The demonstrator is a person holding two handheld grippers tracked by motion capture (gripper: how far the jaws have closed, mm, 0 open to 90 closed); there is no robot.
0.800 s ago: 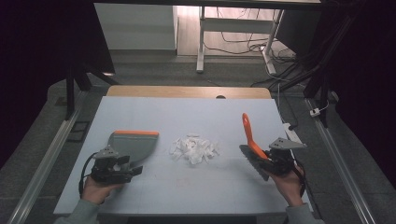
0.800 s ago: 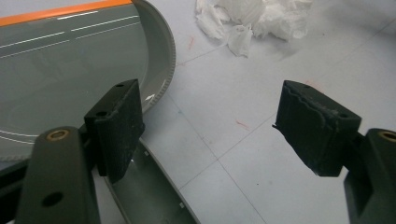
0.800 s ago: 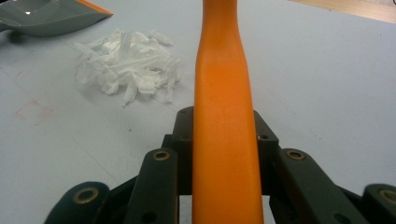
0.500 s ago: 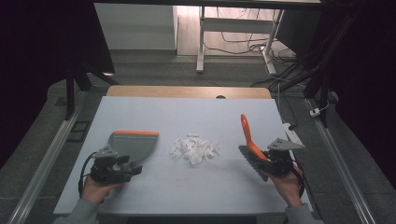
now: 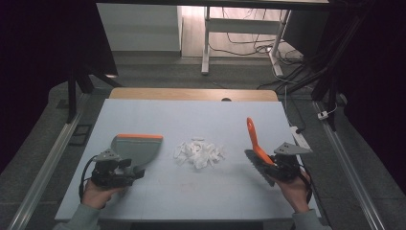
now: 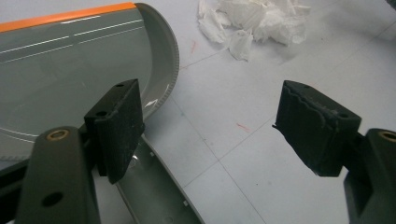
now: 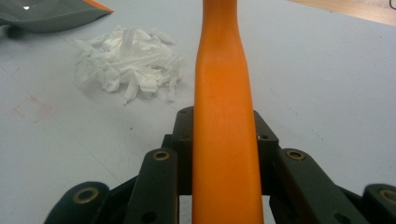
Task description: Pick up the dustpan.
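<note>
One heap of torn white paper scraps (image 5: 198, 153) is seen between the wide-open left gripper (image 6: 224, 121), beside the grey orange-edged dustpan (image 5: 137, 148), and the right gripper (image 5: 277, 165), clamped on the orange-handled brush (image 5: 255, 143), now shifted slightly leftward.

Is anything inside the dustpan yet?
No. The dustpan looks empty: its grey tray is bare in the left gripper view. The paper scraps lie on the table beside it. A jaw covers part of the tray's rear.

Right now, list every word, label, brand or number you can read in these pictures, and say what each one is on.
None: no readable text stands anywhere.
Grey dustpan: plain, with an orange edge strip and no lettering.
Orange brush handle: plain, no brand.
Table: faint red marks, too small to read as signs.
Shredded paper pile: white, no print to be seen.
</note>
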